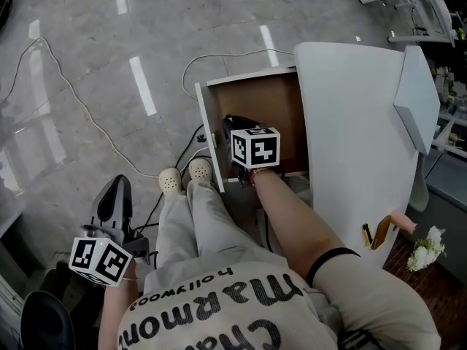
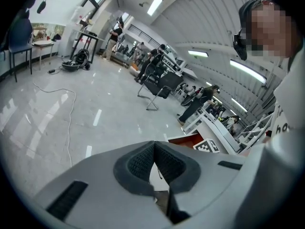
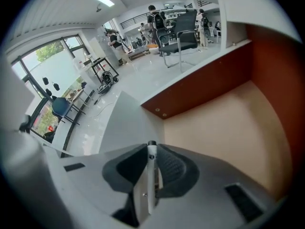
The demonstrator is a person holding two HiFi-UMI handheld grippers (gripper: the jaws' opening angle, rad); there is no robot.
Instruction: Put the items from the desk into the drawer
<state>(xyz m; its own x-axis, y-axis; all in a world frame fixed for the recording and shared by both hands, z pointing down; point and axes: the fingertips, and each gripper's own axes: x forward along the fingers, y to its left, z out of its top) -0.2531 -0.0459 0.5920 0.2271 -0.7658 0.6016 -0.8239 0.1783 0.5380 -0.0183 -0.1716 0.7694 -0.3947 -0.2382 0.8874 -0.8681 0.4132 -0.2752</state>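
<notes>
The white desk (image 1: 357, 122) has its drawer (image 1: 208, 133) pulled out, showing a brown inside. My right gripper (image 1: 237, 126) reaches down into the drawer, its marker cube on top. In the right gripper view it (image 3: 151, 151) is shut on a thin white pen (image 3: 151, 175) that stands upright between the pads, just above the tan drawer floor (image 3: 224, 123). My left gripper (image 1: 120, 188) hangs low at the left, away from the desk. Its pads (image 2: 143, 161) meet with nothing between them, and the open drawer (image 2: 188, 140) shows beyond.
A small yellow-and-black item (image 1: 367, 233) and a brown one (image 1: 381, 232) lie at the desk's near right corner, with white flowers (image 1: 427, 250) beside them. A white cable (image 1: 87, 115) trails over the grey floor. The person's legs and shoes (image 1: 186, 175) stand before the drawer.
</notes>
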